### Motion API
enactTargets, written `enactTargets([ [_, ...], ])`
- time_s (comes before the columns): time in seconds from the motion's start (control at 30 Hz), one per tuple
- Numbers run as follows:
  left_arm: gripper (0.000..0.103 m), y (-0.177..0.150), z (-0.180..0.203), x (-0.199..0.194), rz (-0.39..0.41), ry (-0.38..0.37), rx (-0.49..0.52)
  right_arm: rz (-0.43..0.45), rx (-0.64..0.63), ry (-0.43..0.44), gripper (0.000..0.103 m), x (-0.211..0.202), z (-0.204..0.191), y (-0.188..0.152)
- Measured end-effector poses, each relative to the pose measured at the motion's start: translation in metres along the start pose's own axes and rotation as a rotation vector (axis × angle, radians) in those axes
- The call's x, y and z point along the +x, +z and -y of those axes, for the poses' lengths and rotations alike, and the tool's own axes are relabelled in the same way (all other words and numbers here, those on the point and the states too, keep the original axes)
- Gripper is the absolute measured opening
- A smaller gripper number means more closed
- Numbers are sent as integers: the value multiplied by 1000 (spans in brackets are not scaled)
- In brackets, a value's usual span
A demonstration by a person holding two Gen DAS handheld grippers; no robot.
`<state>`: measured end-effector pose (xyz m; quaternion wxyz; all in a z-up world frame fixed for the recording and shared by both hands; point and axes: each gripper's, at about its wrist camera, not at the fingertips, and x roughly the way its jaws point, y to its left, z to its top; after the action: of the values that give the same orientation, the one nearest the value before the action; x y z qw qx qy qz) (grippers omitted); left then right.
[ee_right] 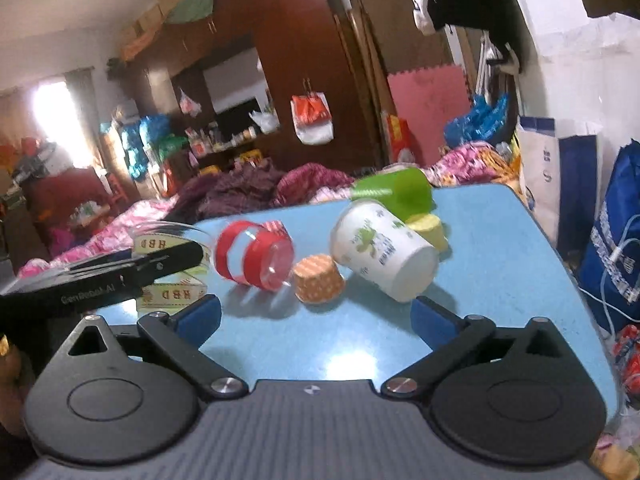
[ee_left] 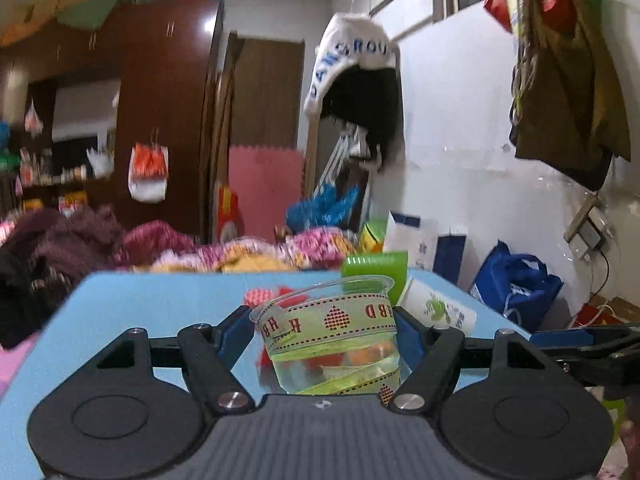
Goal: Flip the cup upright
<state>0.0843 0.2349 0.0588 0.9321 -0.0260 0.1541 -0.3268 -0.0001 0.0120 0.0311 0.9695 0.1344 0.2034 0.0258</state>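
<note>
My left gripper (ee_left: 324,330) is shut on a clear plastic cup with a cream "HBD" ribbon (ee_left: 330,340), held upright, rim up, over the blue table (ee_left: 152,312). The same cup (ee_right: 168,248) shows at the left of the right wrist view, behind the left gripper's black finger (ee_right: 120,276). My right gripper (ee_right: 316,316) is open and empty above the table (ee_right: 500,264). In front of it a clear cup with red ribbon (ee_right: 256,256), a white paper cup with green print (ee_right: 384,252) and a green cup (ee_right: 400,192) lie on their sides.
An orange paper cupcake liner (ee_right: 318,284) and a yellow one (ee_right: 428,230) sit among the cups. The white cup (ee_left: 436,308) and green cup (ee_left: 376,276) show behind the held cup. Beyond the table's far edge lies a bed with clothes (ee_right: 240,192). Bags (ee_right: 616,240) stand at the right.
</note>
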Motion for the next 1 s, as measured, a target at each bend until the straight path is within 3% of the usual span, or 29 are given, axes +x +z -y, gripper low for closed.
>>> enactTargets([
  [0.27,77,-23,29,0,257,126,160,76,-12,27,102,-14,-3,-2],
  [0.33,77,-30,33,4,281,145,162,93,-12,23,102,-14,-3,-3],
  [0.57,77,-52,35,16,220,127,146,98,-7,33,102,-9,3,-8],
  [1.0,77,-71,37,-15,248,121,207,85,-1,43,102,-8,11,-15],
])
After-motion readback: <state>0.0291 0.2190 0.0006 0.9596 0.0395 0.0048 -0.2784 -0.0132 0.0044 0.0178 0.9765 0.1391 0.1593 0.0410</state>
